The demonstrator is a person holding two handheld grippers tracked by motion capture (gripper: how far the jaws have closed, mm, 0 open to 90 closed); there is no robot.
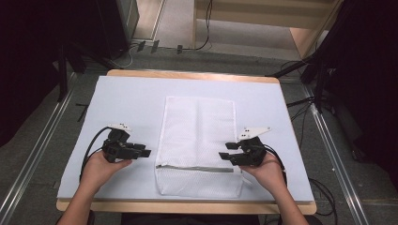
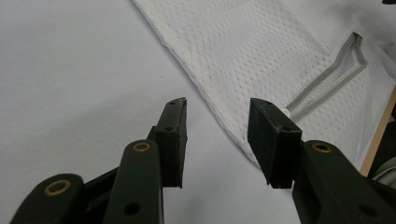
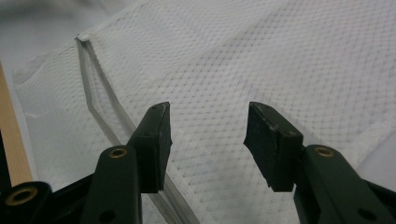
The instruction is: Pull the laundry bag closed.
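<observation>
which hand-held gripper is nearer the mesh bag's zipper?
Right. The right hand-held gripper hovers over the mesh bag at the right end of the zipper. The left hand-held gripper sits off the bag's left edge, jaws open.

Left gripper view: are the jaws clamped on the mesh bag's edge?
No, the left gripper stands open over the table cover, beside the mesh bag.

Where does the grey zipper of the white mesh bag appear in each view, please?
High view: the zipper runs level across the near part of the mesh bag, between the two grippers.
Left gripper view: upper right, a slanting grey strip beyond the jaws.
Right gripper view: left side, a slanting grey strip that passes behind one jaw.
Shared landmark: the wooden table edge, at the right border and the left border.
</observation>
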